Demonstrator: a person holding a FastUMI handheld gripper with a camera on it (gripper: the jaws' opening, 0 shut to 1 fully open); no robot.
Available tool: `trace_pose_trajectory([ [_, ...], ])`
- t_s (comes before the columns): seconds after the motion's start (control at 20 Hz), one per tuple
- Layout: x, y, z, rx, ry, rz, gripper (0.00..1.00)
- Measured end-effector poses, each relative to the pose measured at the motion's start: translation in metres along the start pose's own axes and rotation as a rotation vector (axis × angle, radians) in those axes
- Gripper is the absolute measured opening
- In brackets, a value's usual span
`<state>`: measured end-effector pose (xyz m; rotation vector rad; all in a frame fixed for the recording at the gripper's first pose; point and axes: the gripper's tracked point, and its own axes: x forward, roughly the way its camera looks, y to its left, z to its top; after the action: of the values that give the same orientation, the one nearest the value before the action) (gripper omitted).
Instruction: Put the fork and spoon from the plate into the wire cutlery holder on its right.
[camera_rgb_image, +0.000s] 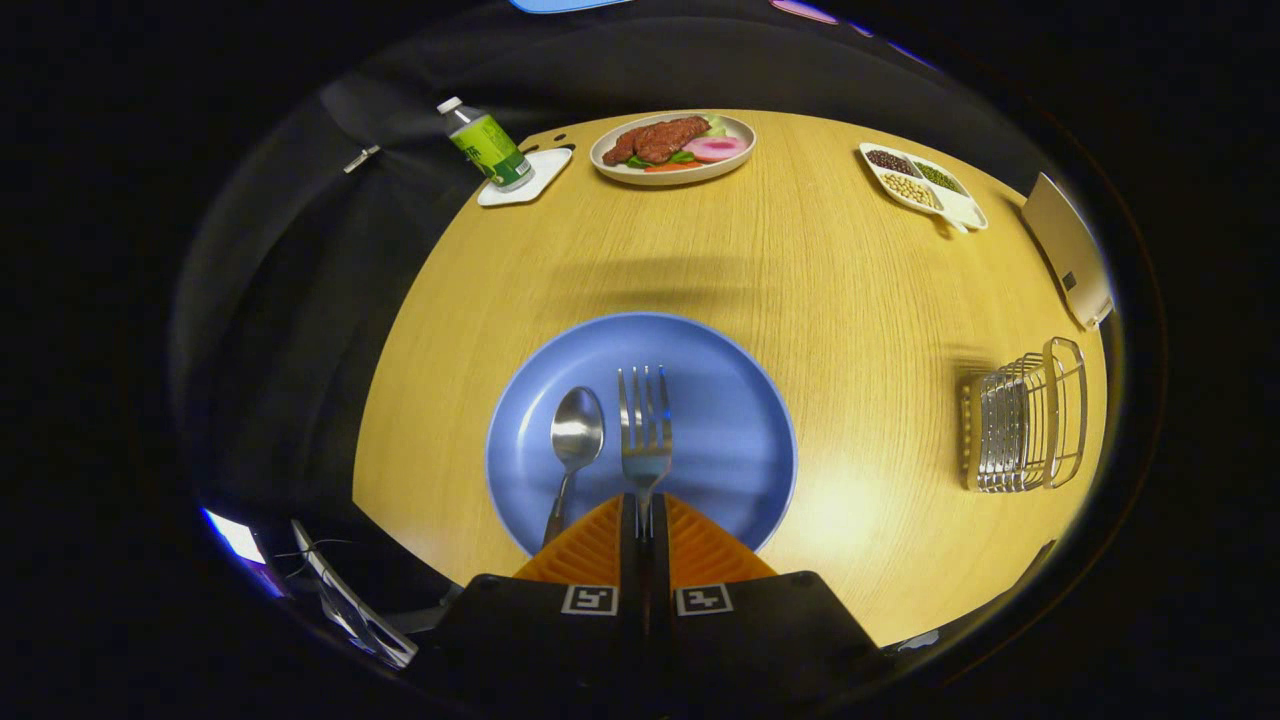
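The gripper (645, 520) pinches the handle of a fork (645, 425) between its closed fingers, tines pointing away over a blue plate (730, 420) on a wooden table (850, 300). A spoon (574, 440) lies just left of the fork (on the same plate). The wire cutlery holder (1025, 420) stands well apart to the right.

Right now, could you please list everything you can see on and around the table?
fork: one, silver, on blue plate, handle between the closed fingers
spoon: one, silver, on plate beside fork
plate: one, blue, just ahead
wire cutlery holder: one, silver, right of plate
food plate: one, beige, far side
bottle: one, green label, on white coaster
divided dish: one, white, beans
table: one, wooden
gripper: one, shut on fork
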<state>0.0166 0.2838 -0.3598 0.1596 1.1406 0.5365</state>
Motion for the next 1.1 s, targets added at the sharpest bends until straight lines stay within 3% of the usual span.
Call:
trace_pose_trajectory([
  [0.45,-0.091,-0.049,0.022,-0.036,-0.013,0.041,0.07],
  [0.85,-0.154,-0.137,0.031,-0.046,0.072,-0.007,0.07],
  [1.1,-0.164,-0.194,0.023,-0.095,0.184,-0.066,0.06],
])
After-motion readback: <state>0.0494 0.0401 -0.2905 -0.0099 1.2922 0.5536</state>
